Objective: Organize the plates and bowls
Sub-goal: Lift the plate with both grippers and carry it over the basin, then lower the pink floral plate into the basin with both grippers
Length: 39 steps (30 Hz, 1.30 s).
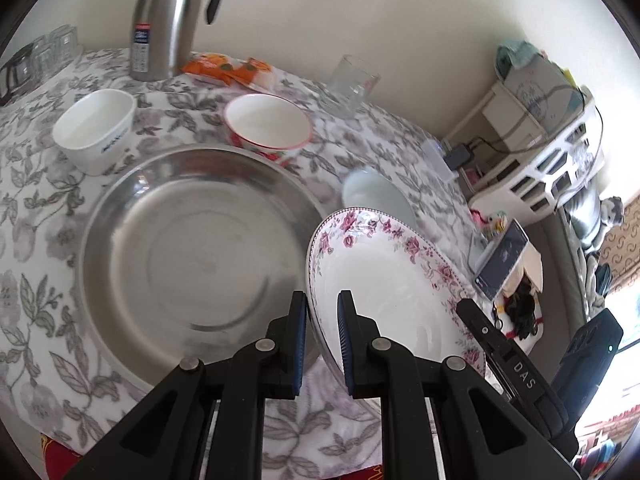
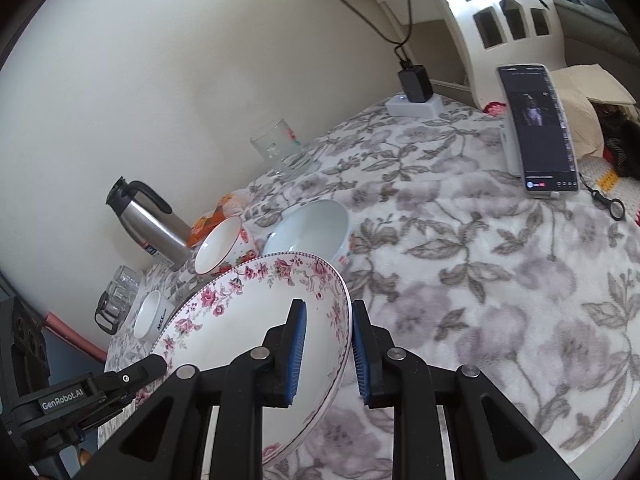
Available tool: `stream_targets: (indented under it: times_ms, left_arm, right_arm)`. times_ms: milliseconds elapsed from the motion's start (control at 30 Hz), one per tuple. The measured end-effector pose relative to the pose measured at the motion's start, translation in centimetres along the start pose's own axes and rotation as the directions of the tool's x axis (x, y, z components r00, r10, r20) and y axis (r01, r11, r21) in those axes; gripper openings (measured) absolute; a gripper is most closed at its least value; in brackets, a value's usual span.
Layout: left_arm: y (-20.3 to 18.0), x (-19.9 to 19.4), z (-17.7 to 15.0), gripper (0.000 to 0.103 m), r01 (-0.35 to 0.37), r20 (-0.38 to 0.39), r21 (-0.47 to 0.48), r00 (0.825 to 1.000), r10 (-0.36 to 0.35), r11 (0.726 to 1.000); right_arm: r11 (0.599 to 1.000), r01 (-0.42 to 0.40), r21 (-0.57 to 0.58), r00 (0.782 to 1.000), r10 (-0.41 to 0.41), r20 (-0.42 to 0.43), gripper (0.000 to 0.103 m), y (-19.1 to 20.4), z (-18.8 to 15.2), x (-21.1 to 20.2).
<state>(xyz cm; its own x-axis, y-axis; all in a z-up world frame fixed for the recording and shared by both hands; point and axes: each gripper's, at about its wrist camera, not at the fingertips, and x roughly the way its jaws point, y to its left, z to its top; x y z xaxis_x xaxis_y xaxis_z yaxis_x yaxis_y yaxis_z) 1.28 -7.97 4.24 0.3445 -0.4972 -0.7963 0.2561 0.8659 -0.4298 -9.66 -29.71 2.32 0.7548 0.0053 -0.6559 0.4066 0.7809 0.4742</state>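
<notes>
A white floral-rimmed plate (image 1: 384, 276) is held tilted above the table, gripped on opposite rims by both grippers. My left gripper (image 1: 322, 312) is shut on its near rim. My right gripper (image 2: 328, 324) is shut on its other rim (image 2: 256, 320). A large steel plate (image 1: 192, 256) lies flat left of it. A red-rimmed bowl (image 1: 268, 124), a white square bowl (image 1: 94, 128) and a pale blue bowl (image 1: 376, 196) stand behind. The blue bowl (image 2: 308, 228) and red-rimmed bowl (image 2: 222, 250) also show in the right wrist view.
A steel thermos (image 1: 168, 20), an orange snack packet (image 1: 228, 68) and a glass (image 1: 352, 84) stand by the wall. Several glasses (image 1: 52, 50) sit far left. A phone (image 2: 540, 128) on a stand and a charger (image 2: 416, 92) are at the table's right side.
</notes>
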Motion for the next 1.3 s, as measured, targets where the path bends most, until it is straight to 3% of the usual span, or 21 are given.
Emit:
stream_targets:
  times_ms: [367,733,1300]
  left_arm:
    - [6.2,-1.4,1.5,0.016,-0.029,0.024,-0.115,0.999,0.032,0.993]
    - [12.0,-2.3,2.3,0.016,-0.017,0.041,-0.271,0.999,0.029,0.962]
    - [15.2,-1.9,2.7,0.016,-0.031,0.039,-0.355,0.998,0.048,0.934]
  right_arm:
    - [0.995,-0.006,-0.096,0.997,-0.001,-0.073,0.024,5.2,-1.9,3.1]
    - [0.984,-0.016,-0.179,0.992,-0.007,-0.125,0.024,9.3,-3.4,5.8]
    - [0.974,-0.009,-0.226,0.987,-0.027,-0.155,0.024,11.0,-3.7,8.7]
